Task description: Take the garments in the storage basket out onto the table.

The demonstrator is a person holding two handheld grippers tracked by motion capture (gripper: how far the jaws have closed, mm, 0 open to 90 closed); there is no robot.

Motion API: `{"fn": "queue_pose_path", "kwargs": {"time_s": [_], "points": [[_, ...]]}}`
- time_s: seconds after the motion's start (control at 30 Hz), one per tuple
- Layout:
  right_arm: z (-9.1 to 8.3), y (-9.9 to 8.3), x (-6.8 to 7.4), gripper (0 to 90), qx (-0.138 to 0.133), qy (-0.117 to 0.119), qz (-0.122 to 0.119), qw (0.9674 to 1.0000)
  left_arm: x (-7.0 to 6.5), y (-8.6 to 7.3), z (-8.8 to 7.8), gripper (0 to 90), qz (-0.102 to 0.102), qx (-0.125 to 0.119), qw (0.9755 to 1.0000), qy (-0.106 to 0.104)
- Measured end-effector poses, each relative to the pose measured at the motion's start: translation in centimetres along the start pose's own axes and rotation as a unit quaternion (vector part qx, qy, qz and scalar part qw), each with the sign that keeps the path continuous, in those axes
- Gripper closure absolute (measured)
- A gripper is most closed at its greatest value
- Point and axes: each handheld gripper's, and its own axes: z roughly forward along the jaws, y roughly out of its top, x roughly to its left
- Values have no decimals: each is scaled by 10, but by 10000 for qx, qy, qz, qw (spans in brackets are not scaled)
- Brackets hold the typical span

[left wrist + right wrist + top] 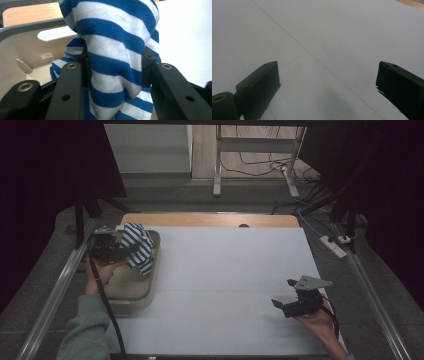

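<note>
Over tray [131, 290]: left gripper [131, 249] clamped on striped cloth [138, 246]; cloth's lower end cut off.
Right gripper [283, 293]: jaws apart, empty, on white sheet [225, 285].

- A white sheet [235, 285] covers most of the wooden table [210, 219].
- A beige tray [131, 290] sits at the sheet's left edge.
- The left gripper [131, 249], held in a hand [102, 270] with a grey sleeve [86, 330], is clamped on a blue-and-white striped cloth [138, 246] lifted above the tray's far end.
- The right gripper [283, 293] rests low over the sheet's right near corner, jaws spread apart with nothing between them, a grey three-cornered plate [312, 282] on top.
- A power strip [334, 245] lies on the floor, right of the table.
</note>
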Motion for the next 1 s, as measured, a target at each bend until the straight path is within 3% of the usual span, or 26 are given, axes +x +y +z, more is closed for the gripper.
{"fn": "queue_pose_path", "kwargs": {"time_s": [0.47, 1.0], "points": [[0, 0, 0, 48, 11, -5, 5, 10000, -10, 6, -17, 593, 116, -336, 9993, -78], [1, 0, 0, 48, 25, -15, 28, 10000, -16, 9, -33, 592, 104, -674, 9975, -173]]}}
